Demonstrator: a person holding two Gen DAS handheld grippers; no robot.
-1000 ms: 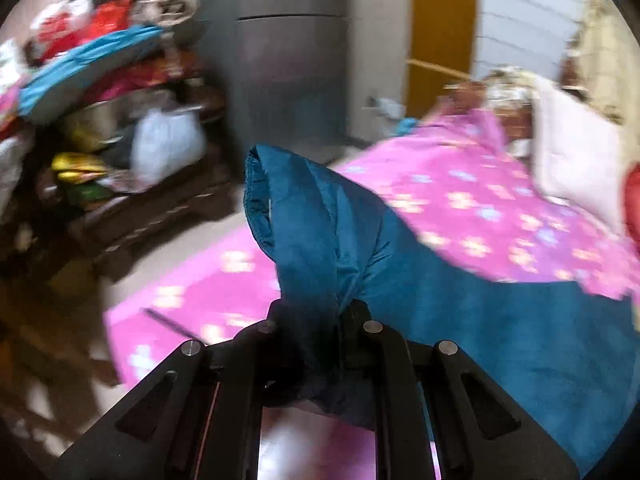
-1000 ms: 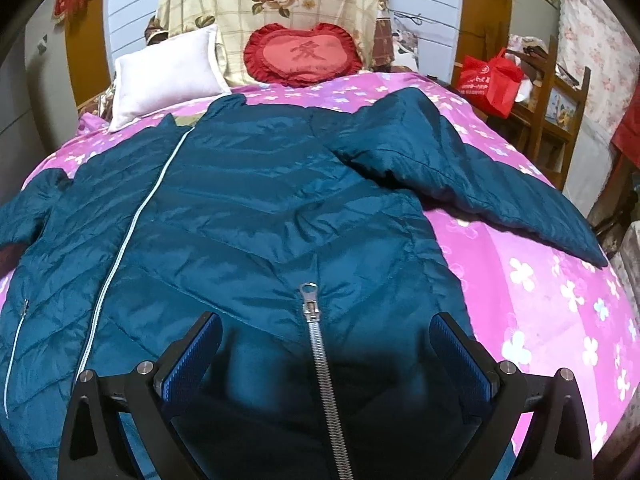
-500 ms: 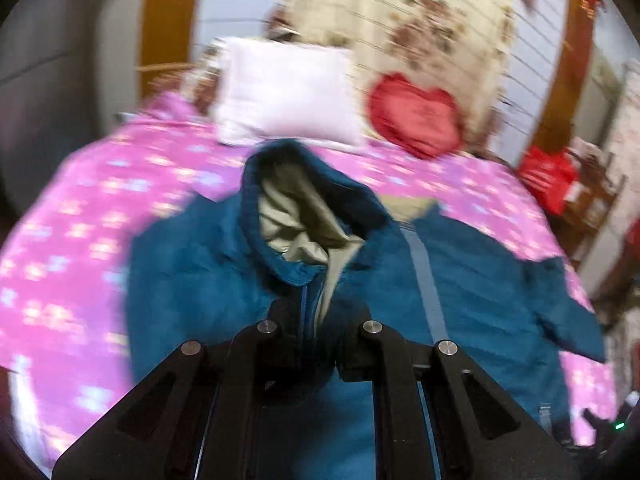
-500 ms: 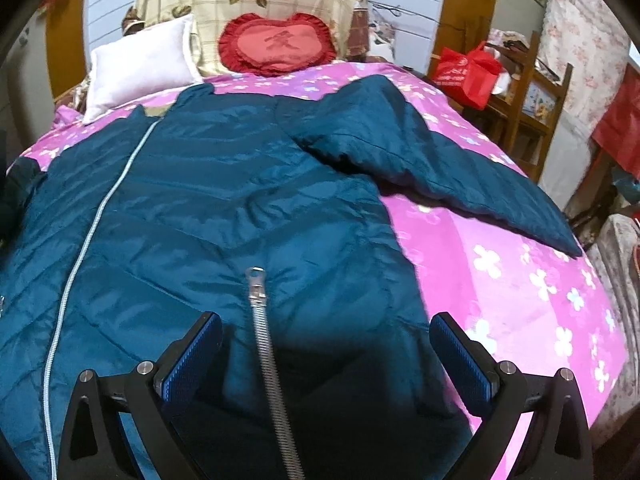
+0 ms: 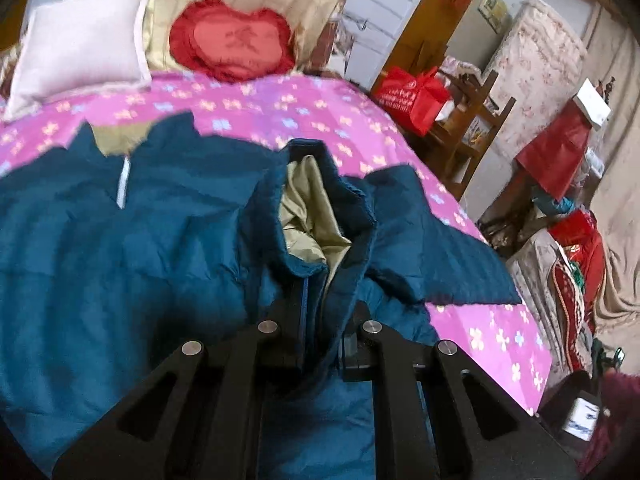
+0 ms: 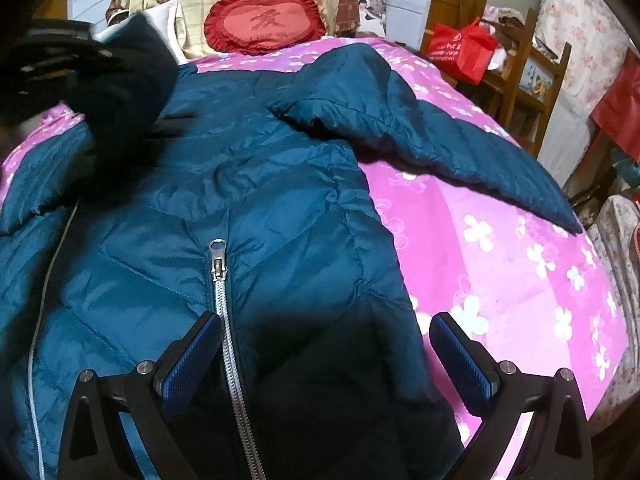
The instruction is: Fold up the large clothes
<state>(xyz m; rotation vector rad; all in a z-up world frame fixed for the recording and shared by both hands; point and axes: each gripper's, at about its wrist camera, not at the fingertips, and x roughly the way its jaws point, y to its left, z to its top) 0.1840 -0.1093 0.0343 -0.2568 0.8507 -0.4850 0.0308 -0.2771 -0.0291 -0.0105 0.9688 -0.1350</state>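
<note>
A dark teal puffer jacket [image 6: 260, 200] lies front up on the pink flowered bed [image 6: 500, 260], its silver zipper [image 6: 219, 264] running toward me. My left gripper [image 5: 320, 332] is shut on the left sleeve's cuff [image 5: 316, 200], whose beige lining shows, and holds it above the jacket's chest. In the right wrist view this gripper [image 6: 60, 60] and the lifted sleeve [image 6: 132, 80] appear dark at the upper left. My right gripper [image 6: 324, 352] hangs open over the jacket's lower front, with nothing between its blue pads. The other sleeve [image 6: 440, 148] lies stretched out to the right.
A white pillow [image 5: 80, 40] and a red heart cushion [image 5: 232, 44] lean at the head of the bed. Beside the bed's right edge stand a wooden chair [image 5: 472, 128] with a red bag [image 5: 412, 96], and covered furniture [image 5: 540, 80].
My left gripper has swung with the sleeve from the bed's left side across over the jacket's body. The right gripper stays open and has shifted only slightly.
</note>
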